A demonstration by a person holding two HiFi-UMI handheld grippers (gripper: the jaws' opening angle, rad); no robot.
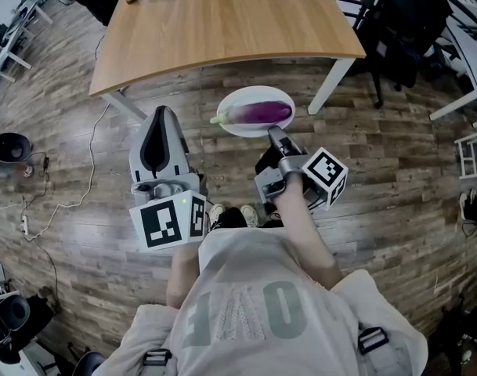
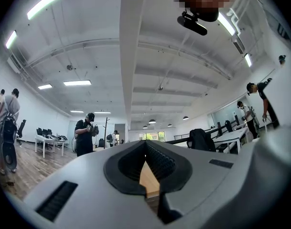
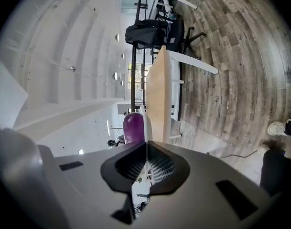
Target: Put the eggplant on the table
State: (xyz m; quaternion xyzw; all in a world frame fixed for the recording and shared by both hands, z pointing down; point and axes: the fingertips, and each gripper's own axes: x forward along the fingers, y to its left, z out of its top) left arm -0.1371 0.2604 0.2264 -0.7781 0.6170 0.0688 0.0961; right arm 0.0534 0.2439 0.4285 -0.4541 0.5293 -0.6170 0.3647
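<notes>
In the head view we see the eggplant (image 1: 261, 113), glossy purple with a pale green stem end, lying lengthwise on a round white plate (image 1: 242, 96). The right claw (image 1: 274, 134) pinches the plate by its near rim, over the plank floor (image 1: 379, 171) and just short of the pale wooden counter (image 1: 222, 22). The eggplant is not yet on the counter. The left claw (image 1: 164, 110), raised at our left, carries nothing.

In the left gripper view, the 2 ribbed black pads meet at their tips. Only a sliver of counter shows beyond them.

In the right gripper view, rolled on its side, the jaws are clamped on the plate's thin white edge, with the eggplant bulging just past it.

We judge the eggplant firm, moderately heavy and smooth enough to roll or slide if the plate tips. The plate looks hard and breakable. Held at 1 edge it wants levelling, and a hold across the eggplant's thick middle looks safest.
</notes>
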